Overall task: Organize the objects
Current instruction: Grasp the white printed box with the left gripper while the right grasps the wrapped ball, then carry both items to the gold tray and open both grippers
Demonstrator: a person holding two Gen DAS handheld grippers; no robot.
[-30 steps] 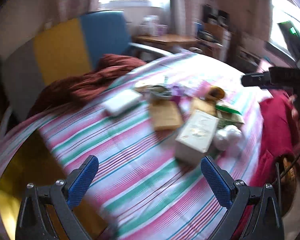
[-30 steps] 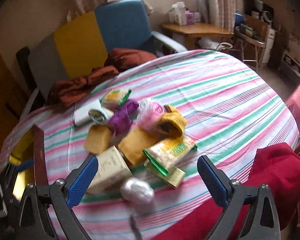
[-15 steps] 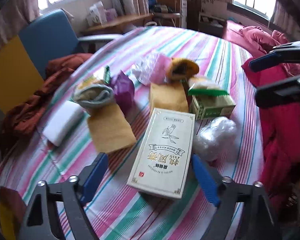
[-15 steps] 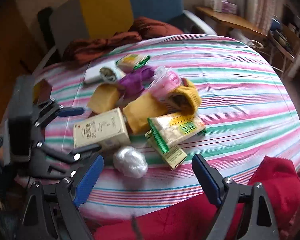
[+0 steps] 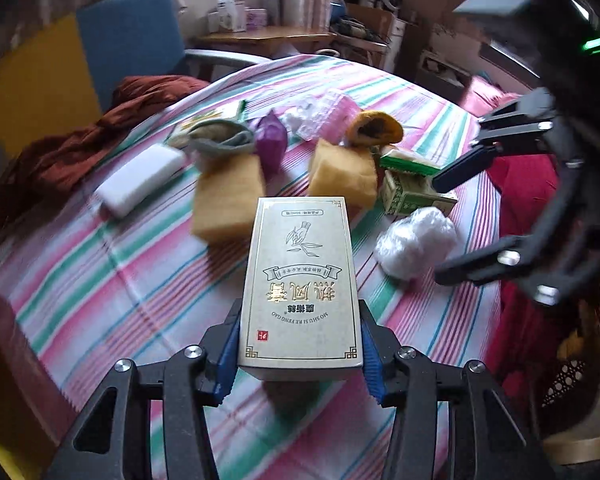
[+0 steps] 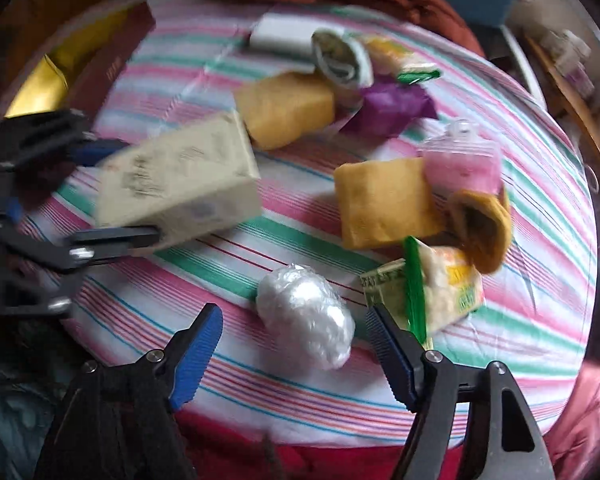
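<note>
My left gripper [image 5: 300, 354] is shut on a cream box with gold print [image 5: 300, 284], gripping its near end; the box also shows in the right wrist view [image 6: 176, 184], held at the left. My right gripper [image 6: 296, 344] is open, its fingers on either side of a clear plastic wad [image 6: 306, 316] without touching it. The wad [image 5: 416, 240] lies right of the box. In the left wrist view the right gripper [image 5: 456, 220] hangs open over the wad.
On the striped tablecloth [image 6: 500, 340] lie two yellow sponges [image 6: 288, 108] [image 6: 384, 200], a purple bag [image 6: 388, 108], a pink pouch [image 6: 464, 164], a snack pack [image 6: 448, 284], a white block [image 6: 280, 36] and rolled socks [image 6: 342, 60]. A red cloth [image 5: 524, 192] hangs at the table's edge.
My left gripper moved onto the cream box and shut on its near end. My right gripper dropped toward the plastic wad, which now sits between its open fingers.
</note>
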